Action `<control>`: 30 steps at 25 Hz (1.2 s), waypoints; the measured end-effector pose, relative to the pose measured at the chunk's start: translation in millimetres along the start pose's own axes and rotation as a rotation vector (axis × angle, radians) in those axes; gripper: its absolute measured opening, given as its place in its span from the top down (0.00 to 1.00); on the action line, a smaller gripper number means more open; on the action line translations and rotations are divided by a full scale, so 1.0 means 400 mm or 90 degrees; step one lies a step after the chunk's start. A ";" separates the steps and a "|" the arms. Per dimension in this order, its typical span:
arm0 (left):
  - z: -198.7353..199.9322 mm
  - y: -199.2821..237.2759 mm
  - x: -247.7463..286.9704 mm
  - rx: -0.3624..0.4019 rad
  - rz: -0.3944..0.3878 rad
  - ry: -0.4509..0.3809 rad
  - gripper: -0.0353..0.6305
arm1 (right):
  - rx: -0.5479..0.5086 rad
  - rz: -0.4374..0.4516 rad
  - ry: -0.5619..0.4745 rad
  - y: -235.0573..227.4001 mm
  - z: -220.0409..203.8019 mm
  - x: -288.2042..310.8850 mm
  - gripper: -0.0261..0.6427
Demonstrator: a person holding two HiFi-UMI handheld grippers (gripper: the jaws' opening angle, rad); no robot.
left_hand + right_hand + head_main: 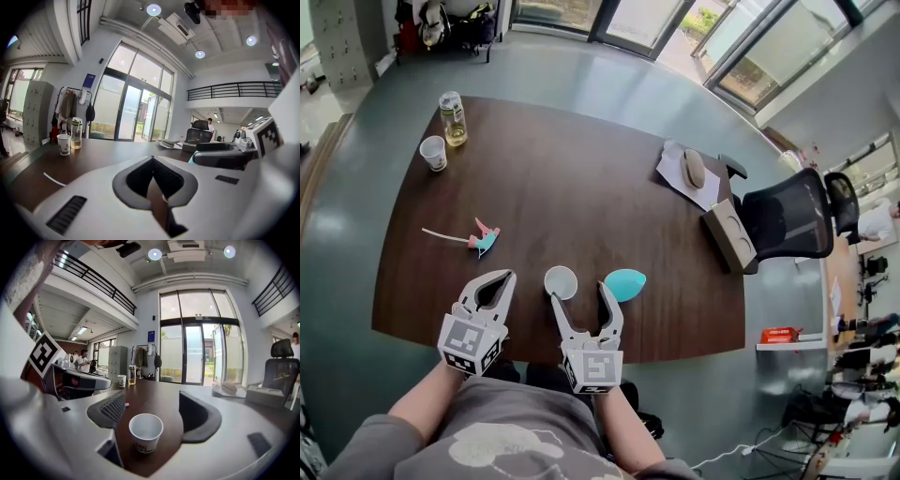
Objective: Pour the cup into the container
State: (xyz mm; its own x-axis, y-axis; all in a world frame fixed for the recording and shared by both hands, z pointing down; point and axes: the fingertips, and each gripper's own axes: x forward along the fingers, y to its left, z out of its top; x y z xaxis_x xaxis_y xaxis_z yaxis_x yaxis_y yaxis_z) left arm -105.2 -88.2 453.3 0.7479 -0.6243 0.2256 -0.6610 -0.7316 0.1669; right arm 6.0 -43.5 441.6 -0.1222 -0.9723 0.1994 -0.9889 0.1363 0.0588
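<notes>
Item: white paper cup (146, 432), upright on the brown surface (581, 187), near its front edge.
Right tool (581, 298): released. Its jaws stand apart around the cup without touching it, and the cup sits nearer the left jaw.
Left tool (500, 278): clenched on nothing.
Container (624, 283): teal, just beside the right tool's outer jaw.
Contents: cannot tell.
Risk: closing off-centre may shove or tip the cup. A hard squeeze would likely buckle the thin paper and spill. The jaw may also knock the container.
Writing: dark print low on the cup, too small to read. The labels on the far cup (434, 152) and bottle (452, 118) are illegible.
</notes>
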 end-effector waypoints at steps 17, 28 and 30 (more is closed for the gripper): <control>0.075 -0.066 0.025 -0.018 0.001 -0.035 0.94 | 0.001 -0.101 -0.071 -0.113 0.126 -0.016 0.98; 0.092 -0.070 0.031 -0.016 0.013 -0.039 0.94 | -0.036 -0.065 -0.043 -0.083 0.123 -0.001 0.98; 0.092 -0.067 0.033 -0.015 0.014 -0.038 0.94 | -0.034 -0.056 -0.044 -0.078 0.124 0.002 0.98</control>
State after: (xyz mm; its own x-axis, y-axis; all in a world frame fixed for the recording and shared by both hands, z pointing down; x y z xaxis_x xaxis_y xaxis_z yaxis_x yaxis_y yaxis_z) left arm -75.4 -86.9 416.5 0.7350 -0.6559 0.1719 -0.6781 -0.7114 0.1847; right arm 32.8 -57.9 391.6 -0.0421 -0.9915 0.1232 -0.9905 0.0576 0.1252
